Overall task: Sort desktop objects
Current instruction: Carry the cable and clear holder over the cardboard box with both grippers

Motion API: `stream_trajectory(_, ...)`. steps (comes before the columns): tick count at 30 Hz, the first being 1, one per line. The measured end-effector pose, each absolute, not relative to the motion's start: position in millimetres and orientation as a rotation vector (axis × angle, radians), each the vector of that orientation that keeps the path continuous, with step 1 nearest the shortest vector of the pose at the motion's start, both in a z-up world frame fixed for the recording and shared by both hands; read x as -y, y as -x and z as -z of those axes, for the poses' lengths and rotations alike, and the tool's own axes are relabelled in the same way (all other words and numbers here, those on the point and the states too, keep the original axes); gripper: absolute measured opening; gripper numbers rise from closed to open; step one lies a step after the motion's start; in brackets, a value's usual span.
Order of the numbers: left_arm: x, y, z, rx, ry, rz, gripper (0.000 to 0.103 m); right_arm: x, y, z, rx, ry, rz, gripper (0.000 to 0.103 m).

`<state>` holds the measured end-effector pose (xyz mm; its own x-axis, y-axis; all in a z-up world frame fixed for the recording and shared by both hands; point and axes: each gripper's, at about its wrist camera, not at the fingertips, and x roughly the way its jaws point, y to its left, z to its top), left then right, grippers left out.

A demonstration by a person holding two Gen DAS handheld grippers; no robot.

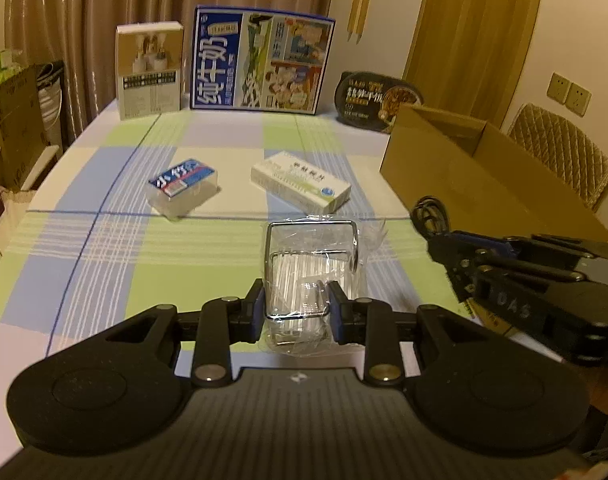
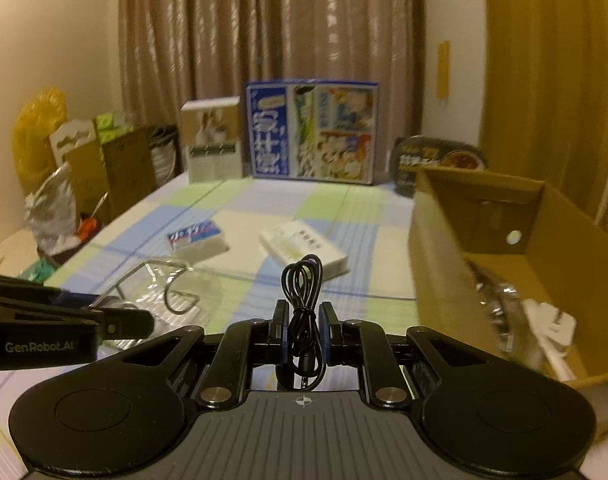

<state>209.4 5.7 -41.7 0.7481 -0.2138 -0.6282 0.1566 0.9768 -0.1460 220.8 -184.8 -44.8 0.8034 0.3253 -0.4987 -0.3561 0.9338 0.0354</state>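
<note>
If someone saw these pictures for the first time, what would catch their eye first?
Probably the two loads up front: the left tongs clamp a wire rack in clear wrap, and the right tongs pinch a coiled black cable. Next, the blue milk carton standing at the table's far edge.

On the table [image 1: 104, 264], two small boxes [image 1: 184, 188] lie at twelve o'clock; the cardboard box [image 1: 464, 168] stands at two.

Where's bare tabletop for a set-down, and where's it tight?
Free: checked cloth left of the blue-label box, and the strip between the white box and the upright milk carton. Tight: right side, by the cardboard box and right gripper.
</note>
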Motion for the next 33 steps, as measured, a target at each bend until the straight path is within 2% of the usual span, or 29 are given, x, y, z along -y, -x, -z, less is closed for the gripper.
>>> stream_trajectory(18,26.7,-180.7,-19.1,-0.652,0.079,0.216,0.026,231.2,-187.3,-33.8,-0.418,-0.008,-0.289,0.012)
stream_trajectory(33,71.0,-161.5,-49.6,-0.633,0.051,0.284,0.026,298.8,-156.1,-49.9,-0.407,-0.045,-0.159,0.012)
